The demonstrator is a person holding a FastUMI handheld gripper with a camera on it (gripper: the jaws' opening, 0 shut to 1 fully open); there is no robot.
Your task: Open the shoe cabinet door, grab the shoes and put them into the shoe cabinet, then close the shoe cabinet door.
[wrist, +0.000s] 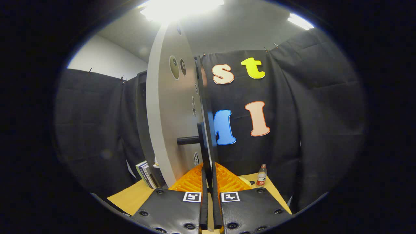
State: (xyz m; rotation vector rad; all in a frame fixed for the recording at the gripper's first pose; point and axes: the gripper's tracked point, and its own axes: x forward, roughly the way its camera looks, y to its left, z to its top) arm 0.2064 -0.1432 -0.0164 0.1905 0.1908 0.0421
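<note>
In the gripper view the tongs (208, 182) are nearly pressed together, pinching the thin dark edge of the shoe cabinet door (169, 107). One orange finger (191, 182) lies on the pale inner face of the door and the other on its far side. The door stands edge-on straight ahead and swung well away from the cabinet body (142, 113), the dark frame beyond it. A short black handle (188, 140) sticks out from the door just above the fingers.

The step in hand looks like swinging the door, though whether it is opening or closing cannot be told from here. To do it well, the pinch should stay light and the hand should follow the door's arc around its hinge (pulling straight would twist the panel out of the pads). The grip sits low on the edge, so a slow, steady swing is safer.

No shoes can be made out. A stack of books (145, 173) rests on the tabletop (130, 196) by the foot of the cabinet, and a small bottle (262, 175) stands beyond the fingers. The bottle's red label and the book spines are too small to read; the square black-and-white markers (191, 196) on the tongs carry no words.
</note>
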